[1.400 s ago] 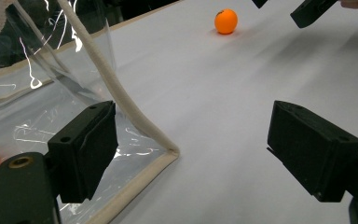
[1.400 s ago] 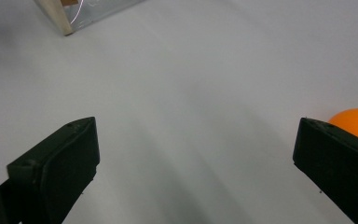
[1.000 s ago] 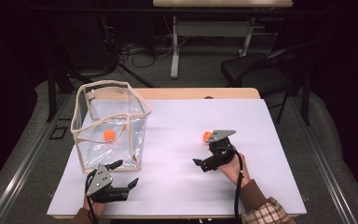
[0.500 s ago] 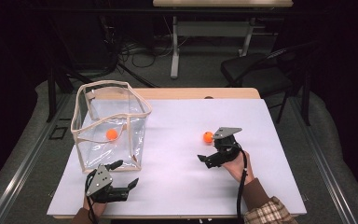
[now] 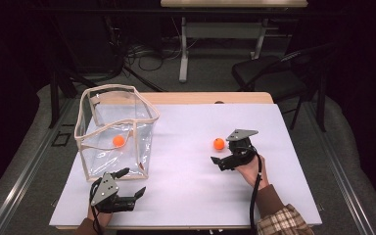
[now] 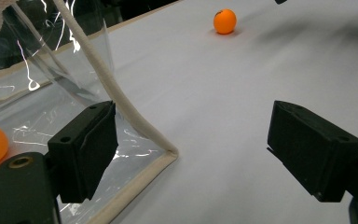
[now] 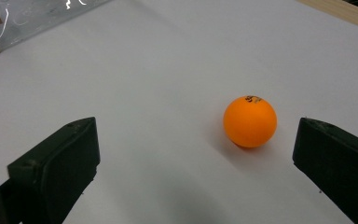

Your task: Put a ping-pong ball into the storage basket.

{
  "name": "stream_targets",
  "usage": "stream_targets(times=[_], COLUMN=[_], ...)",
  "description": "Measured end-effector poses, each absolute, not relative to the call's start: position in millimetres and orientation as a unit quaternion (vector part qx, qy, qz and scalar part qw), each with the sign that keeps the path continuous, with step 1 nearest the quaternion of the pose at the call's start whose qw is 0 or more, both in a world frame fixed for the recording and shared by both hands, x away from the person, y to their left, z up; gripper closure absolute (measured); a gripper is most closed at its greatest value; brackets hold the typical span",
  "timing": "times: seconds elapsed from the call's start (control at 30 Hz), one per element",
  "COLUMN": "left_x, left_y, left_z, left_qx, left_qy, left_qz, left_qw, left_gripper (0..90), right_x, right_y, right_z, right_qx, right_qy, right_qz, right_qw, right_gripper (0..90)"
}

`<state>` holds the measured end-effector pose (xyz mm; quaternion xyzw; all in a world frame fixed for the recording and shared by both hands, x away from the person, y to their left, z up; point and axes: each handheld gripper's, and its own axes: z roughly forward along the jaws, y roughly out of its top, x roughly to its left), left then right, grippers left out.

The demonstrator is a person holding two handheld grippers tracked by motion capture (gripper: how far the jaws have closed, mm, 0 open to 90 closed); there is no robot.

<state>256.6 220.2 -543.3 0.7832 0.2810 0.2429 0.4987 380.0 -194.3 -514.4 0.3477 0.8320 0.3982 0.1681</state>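
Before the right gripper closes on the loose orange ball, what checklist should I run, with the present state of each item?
1. Right gripper open: ok, jaws wide apart.
2. Loose orange ball between its jaws: ok, though nearer one jaw than the other.
3. Ball resting on the white table surface, free of both jaws: ok.
4. Left gripper open and holding nothing: ok.
5. Clear bag standing with its top open: ok, another orange ball inside.
6. Ball lying still: cannot tell.
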Motion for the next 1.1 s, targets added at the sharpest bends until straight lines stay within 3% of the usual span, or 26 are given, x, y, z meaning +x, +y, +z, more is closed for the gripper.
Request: stream_targets(times=[1.1], left_x=[257.3], left_y=[219.4], left_z=[-543.7], left_qx=[0.784], left_qy=[0.282], left_qz=[0.242], left_qw=[0.498], left_gripper=[15.9], right_x=[418.0], right_y=[-187.0], right_z=[-523.4], right_qx=[0.385], right_qy=[0.824], right_qz=[0.379], right_qw=[0.168], right_gripper=[0.0])
